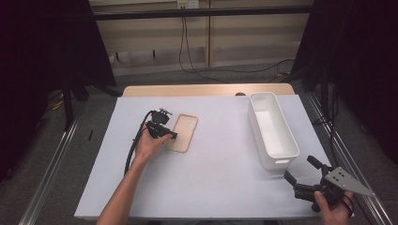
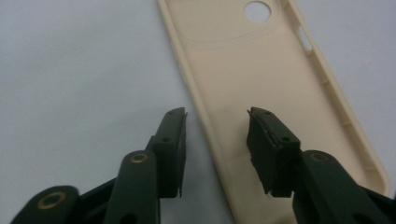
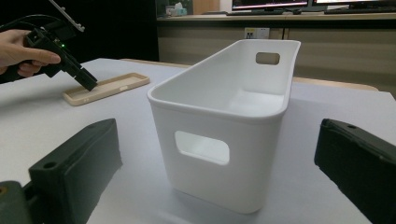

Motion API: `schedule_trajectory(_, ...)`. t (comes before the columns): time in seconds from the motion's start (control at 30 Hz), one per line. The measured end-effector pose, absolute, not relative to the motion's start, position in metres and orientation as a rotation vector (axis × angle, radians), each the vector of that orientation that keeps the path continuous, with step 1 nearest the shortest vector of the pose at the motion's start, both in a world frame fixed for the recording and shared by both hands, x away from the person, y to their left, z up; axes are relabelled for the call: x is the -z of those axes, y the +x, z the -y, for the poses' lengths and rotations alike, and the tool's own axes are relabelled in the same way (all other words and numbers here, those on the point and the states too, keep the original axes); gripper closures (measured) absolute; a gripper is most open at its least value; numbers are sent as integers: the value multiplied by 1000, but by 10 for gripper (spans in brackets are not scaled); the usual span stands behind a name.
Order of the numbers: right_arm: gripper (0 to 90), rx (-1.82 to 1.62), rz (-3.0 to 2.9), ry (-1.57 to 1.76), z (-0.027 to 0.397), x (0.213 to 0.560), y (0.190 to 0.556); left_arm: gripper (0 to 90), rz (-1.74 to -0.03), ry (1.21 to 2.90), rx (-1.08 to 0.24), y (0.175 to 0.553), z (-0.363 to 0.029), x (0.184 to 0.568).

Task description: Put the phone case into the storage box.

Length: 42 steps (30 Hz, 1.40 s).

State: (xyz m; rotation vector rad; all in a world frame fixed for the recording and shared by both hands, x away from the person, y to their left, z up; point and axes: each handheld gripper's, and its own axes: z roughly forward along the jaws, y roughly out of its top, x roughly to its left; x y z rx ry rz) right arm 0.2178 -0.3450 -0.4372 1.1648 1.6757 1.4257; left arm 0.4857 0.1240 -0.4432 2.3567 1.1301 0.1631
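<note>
The left gripper (image 2: 215, 140) gets ready to pinch the phone case (image 2: 280, 93).

Its 2 jaws are apart, one on each side of the case's long edge, not squeezing yet. The case lies flat, middle left of the high view. Lower right, the right gripper (image 1: 300, 176) waits wide open, facing the white bin (image 3: 219, 126).

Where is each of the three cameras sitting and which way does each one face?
High view: above the table's near side, looking forward and down; both forearms, left gripper, right gripper.
Left gripper view: on that gripper, looking down at the phone case; its jaws straddle the case's edge.
Right gripper view: low, facing the white bin; its jaws apart.
Shared: the case.
</note>
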Motion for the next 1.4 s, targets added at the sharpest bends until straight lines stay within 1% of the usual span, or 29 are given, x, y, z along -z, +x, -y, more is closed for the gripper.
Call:
schedule_trajectory(0.07,2,-1427,-1674,1166,345,437,218,635,-1124,2356,-150,485,-123,443)
schedule_trajectory(0.33,2,-1426,-1675,1166,345,437,218,653,-1150,2356,-130,486,-123,443)
schedule_trajectory(0.47,2,-1425,-1676,1166,345,437,218,695,-1174,2345,-96,488,-126,442)
schedule_trajectory(0.6,2,-1425,-1680,1162,345,437,217,738,-1165,2369,-79,491,-129,441)
schedule_trajectory(0.63,2,-1425,-1680,1162,345,437,217,745,-1184,2339,-87,491,-128,442)
schedule_trajectory(0.7,2,-1425,-1677,1164,345,437,218,759,-1181,2346,-77,491,-129,442)
schedule_trajectory(0.83,2,-1426,-1678,1164,345,437,218,777,-1173,2360,-95,490,-128,441)
schedule_trajectory(0.9,2,-1426,-1680,1164,345,437,218,819,-1174,2363,-101,490,-129,441)
schedule_trajectory(1.23,1,-1427,-1680,1163,345,437,218,843,-1183,2372,-132,488,-125,440)
schedule_trajectory(1.4,1,-1426,-1678,1165,345,437,218,872,-1172,2390,-158,488,-123,439)
